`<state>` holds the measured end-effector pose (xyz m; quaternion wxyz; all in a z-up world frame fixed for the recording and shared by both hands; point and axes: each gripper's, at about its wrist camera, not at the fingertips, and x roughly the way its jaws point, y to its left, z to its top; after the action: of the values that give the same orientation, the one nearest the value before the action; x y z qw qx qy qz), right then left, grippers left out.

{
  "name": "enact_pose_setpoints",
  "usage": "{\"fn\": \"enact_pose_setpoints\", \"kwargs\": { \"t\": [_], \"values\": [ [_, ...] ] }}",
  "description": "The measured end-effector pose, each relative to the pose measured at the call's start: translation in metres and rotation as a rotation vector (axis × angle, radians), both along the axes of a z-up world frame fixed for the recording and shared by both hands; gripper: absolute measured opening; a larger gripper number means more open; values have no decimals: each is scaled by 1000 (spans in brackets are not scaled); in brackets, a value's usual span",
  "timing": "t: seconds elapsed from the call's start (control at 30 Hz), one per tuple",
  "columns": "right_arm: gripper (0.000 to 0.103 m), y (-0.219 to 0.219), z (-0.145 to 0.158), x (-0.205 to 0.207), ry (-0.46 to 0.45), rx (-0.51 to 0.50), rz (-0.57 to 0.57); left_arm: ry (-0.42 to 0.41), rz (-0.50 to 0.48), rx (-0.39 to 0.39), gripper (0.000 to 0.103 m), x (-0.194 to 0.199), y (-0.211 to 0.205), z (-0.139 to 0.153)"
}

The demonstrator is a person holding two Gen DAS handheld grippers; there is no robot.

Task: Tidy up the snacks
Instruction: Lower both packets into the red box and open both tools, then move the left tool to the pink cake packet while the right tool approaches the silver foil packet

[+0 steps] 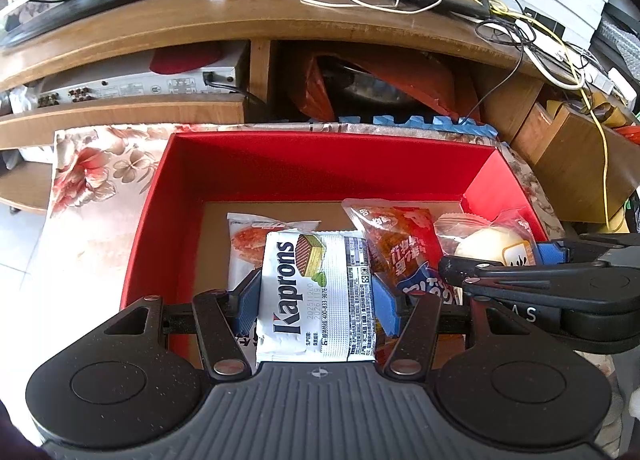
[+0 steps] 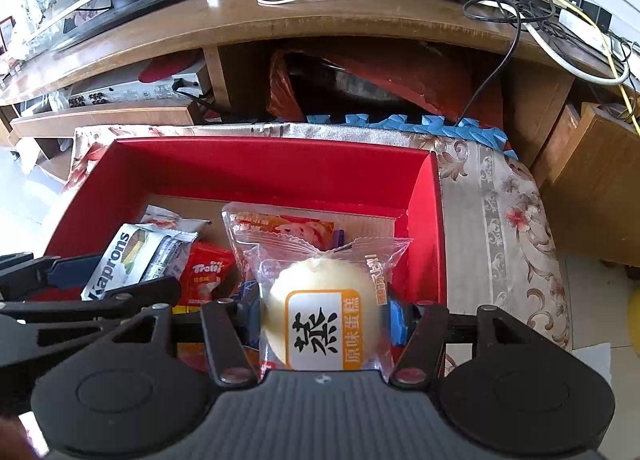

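1. Two grippers: the left gripper [image 1: 316, 300] has its fingers pinching one Kaprons wafer packet [image 1: 316, 296]; the right gripper [image 2: 324, 316] has its fingers pinching one steamed cake packet [image 2: 324, 312].
2. Both packets hang over the single red box [image 1: 320, 164].
3. About four more snack packets lie in the box, overlapped and partly hidden by the grippers, so the count is uncertain.

We see a red box [image 1: 180, 196] on a floral beige-and-red cloth [image 1: 96, 172]. Our white Kaprons pack [image 1: 316, 296] has black lettering; the pale yellow cake [image 2: 320, 300] wears an orange-bordered white label.
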<state>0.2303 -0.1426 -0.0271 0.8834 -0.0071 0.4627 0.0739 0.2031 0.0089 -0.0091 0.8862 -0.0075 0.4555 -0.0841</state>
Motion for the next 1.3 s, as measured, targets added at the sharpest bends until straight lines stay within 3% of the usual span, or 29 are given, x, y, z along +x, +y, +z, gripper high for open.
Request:
{"fn": "enact_pose_setpoints", "kwargs": {
  "t": [0.47, 1.3],
  "values": [
    [58, 1, -1, 3, -5, 7, -3, -4, 17, -2, 68, 1, 3, 1],
    [62, -13, 26, -11, -82, 36, -21, -36, 19, -25, 75, -15, 10, 16]
  ]
}}
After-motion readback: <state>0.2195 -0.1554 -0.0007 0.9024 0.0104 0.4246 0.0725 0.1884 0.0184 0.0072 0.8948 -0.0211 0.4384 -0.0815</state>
